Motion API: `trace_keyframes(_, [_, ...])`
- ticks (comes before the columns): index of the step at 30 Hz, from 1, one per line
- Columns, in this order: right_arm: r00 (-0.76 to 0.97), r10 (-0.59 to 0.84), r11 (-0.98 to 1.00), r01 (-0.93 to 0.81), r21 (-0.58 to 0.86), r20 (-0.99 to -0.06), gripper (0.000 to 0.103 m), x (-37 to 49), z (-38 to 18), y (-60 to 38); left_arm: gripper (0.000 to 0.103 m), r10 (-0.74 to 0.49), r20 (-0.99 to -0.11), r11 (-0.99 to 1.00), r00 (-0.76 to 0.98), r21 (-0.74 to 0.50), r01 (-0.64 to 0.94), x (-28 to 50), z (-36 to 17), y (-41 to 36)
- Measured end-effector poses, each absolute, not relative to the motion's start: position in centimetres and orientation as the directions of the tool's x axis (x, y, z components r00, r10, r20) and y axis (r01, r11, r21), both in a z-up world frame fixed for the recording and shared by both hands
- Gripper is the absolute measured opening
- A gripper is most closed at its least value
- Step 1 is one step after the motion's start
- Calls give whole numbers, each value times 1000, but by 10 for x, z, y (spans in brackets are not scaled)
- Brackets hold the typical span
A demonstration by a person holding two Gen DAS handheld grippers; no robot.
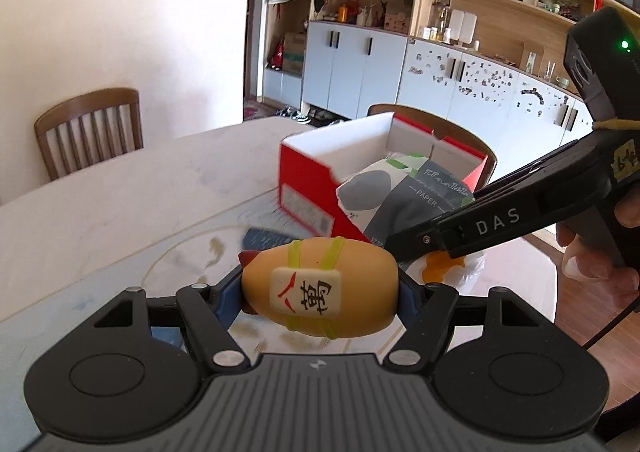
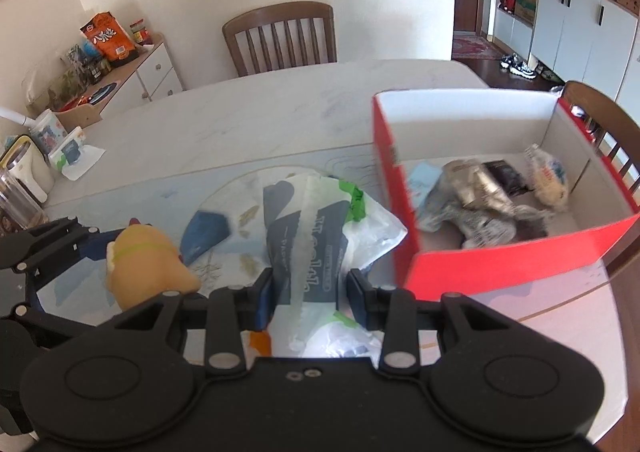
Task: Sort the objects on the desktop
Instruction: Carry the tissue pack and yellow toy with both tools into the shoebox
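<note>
Red box [image 2: 500,264] sits open as the bin: left gripper [image 1: 320,288] fingers clamp the yellow toy [image 1: 320,288], right gripper [image 2: 308,284] fingers pinch the tissue pack [image 2: 308,236], both carried clear of the table [image 2: 240,120], presumably for dropping in.

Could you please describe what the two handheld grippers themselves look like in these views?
Both are matte black plastic with blue finger pads and silver pivot screws. The left gripper has round side housings; the right gripper shows white "DAS" lettering, a yellow handwritten label, a green light and a black cable.
</note>
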State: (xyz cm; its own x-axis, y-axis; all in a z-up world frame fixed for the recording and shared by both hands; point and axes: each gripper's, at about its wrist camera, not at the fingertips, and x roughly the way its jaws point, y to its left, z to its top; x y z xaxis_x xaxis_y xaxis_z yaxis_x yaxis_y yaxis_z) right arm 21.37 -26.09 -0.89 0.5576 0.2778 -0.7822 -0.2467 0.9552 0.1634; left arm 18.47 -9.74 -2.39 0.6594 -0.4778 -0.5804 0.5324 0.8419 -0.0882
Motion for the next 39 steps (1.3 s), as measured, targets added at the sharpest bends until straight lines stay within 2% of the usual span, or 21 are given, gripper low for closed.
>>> trace_keyframes(24, [628,240,970,-189,154,-740,37,259,14,-397,73,-537,-552,783,638,-44,621,235,0,-244])
trace_keyframes(39, [648,188,982,-124,141,-739,37,313,3,-454,73,-471,-630,785,617,20,620,297,-13,-298])
